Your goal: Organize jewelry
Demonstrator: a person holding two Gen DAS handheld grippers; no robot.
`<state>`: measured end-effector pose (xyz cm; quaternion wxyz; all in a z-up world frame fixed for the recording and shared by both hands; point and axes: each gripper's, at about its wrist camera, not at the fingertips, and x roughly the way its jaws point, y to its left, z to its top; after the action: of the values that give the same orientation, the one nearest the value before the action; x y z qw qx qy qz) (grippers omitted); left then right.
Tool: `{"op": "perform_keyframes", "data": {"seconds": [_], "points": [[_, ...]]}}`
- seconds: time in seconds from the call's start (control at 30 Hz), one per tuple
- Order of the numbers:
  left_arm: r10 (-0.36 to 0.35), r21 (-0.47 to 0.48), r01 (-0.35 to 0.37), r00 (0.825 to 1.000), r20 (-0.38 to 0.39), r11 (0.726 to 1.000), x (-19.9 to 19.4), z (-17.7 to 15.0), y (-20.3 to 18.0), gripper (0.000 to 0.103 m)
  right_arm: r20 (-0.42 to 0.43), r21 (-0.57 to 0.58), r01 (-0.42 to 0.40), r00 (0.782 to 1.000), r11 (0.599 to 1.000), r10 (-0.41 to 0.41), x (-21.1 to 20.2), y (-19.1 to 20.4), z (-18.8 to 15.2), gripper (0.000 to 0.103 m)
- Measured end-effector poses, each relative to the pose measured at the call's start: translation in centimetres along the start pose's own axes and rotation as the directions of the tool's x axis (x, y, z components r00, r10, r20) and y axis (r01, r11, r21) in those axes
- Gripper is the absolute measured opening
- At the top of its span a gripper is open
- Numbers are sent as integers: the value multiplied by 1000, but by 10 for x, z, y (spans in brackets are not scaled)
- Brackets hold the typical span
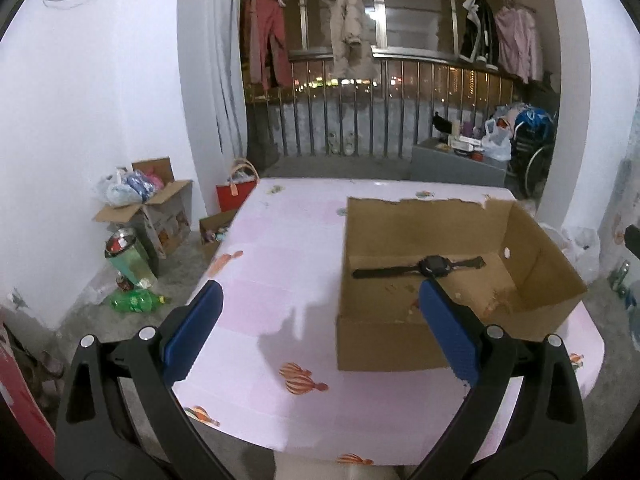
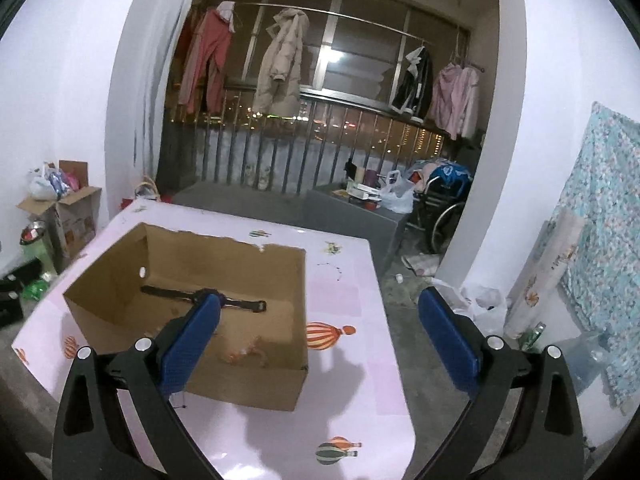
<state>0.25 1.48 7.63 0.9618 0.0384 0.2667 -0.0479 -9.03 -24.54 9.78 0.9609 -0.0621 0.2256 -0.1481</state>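
A black wristwatch (image 1: 420, 268) lies flat on the floor of an open cardboard box (image 1: 380, 344) on the right of a table with a pink balloon-print cover (image 1: 280, 260). My left gripper (image 1: 320, 288) hangs open above the table; its right finger (image 1: 448, 332) overlaps the box's front, and nothing is between the pads. In the right wrist view the same box (image 2: 248, 384) sits at the left with the watch (image 2: 244, 304) inside, partly hidden by my left finger (image 2: 188, 344). My right gripper (image 2: 320, 296) stands wide open and holds nothing. A thin dark chain-like thing (image 2: 332, 270) lies on the cover (image 2: 340, 300) beside the box.
Orange-brown marks (image 2: 244, 352) show on the box floor. Left of the table stand cardboard boxes (image 1: 160, 208), bags and bottles (image 1: 136, 300) on the concrete floor. Behind is a railed balcony with hanging clothes (image 1: 348, 28), and a wheelchair (image 2: 448, 208) at the right.
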Motion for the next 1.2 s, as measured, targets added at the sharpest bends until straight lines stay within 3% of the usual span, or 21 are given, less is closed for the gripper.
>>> {"op": "perform_keyframes", "data": {"seconds": [0.2,0.47,0.77,1.2], "points": [[5,-10,-7,990,-138,1000,20,-8,-11,95,-113,87,-36,993,996,46,18,2,-8,97],[-17,-21,13,978,-206,1000,34,-14,-15,95,-222,142,-69,970,987,100,39,10,-26,97],[-26,-25,21,975,-221,999,40,-14,-18,95,-284,159,-80,951,984,124,56,18,-41,97],[-35,-33,27,969,-243,999,48,-18,-17,95,-301,163,-44,949,986,92,63,8,-43,97]]}}
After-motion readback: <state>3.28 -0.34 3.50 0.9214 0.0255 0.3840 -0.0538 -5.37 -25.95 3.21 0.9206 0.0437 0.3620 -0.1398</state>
